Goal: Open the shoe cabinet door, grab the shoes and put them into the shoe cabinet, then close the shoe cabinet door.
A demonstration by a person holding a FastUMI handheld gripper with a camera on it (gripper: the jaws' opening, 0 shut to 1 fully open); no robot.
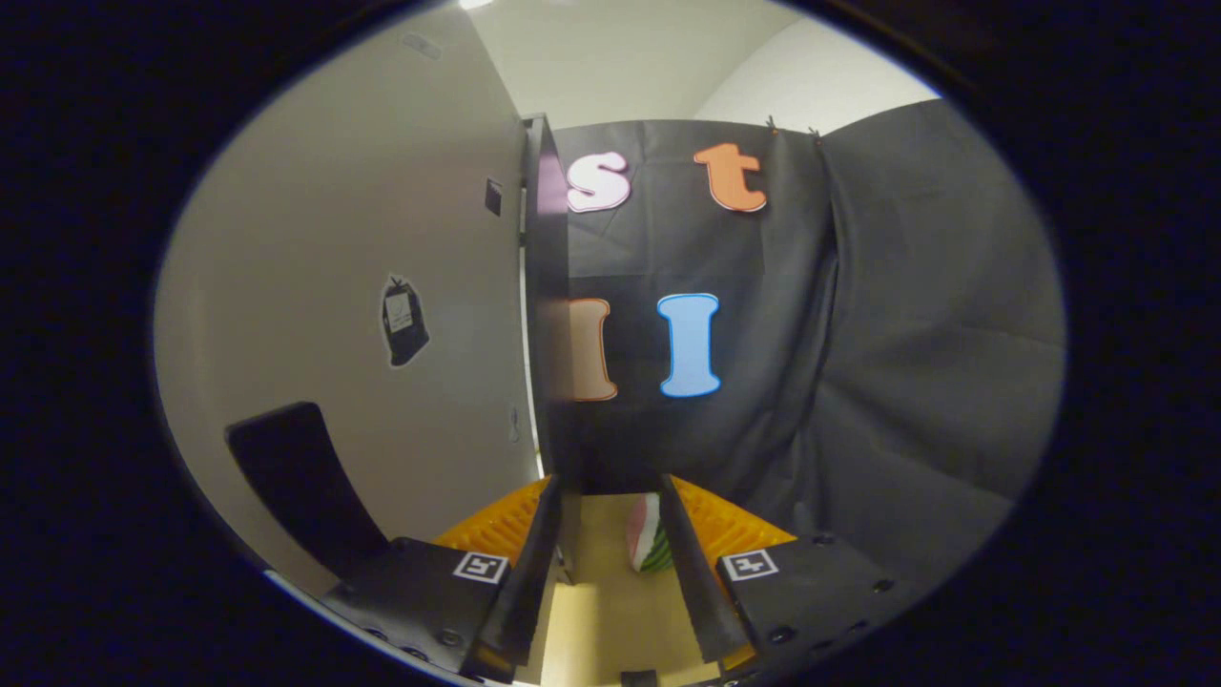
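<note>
A pale beige panel (353, 286) takes up the left, most likely the shoe cabinet door (353, 286) seen at a slant, though whether it is the door or the cabinet's side cannot be told for sure. On this panel sit a black curved handle-like piece (296, 487) low down and a small dark sticker (403, 322) higher up. The panel ends at a dark upright edge (544, 286), and just right of that edge hangs the booth's black cloth wall (858, 334), creased, with a pale ceiling (620, 57) above it. Below the edge lies a light wooden surface (610, 611). The gripper (610, 572) points at the foot of that edge – its two fingers stand apart with a narrow gap, pressing on nothing. Between the fingers, nearer the right finger (692, 572), lies a small object striped in pink, white and green (649, 546) – what it is cannot be told. No shoes can be made out
</note>
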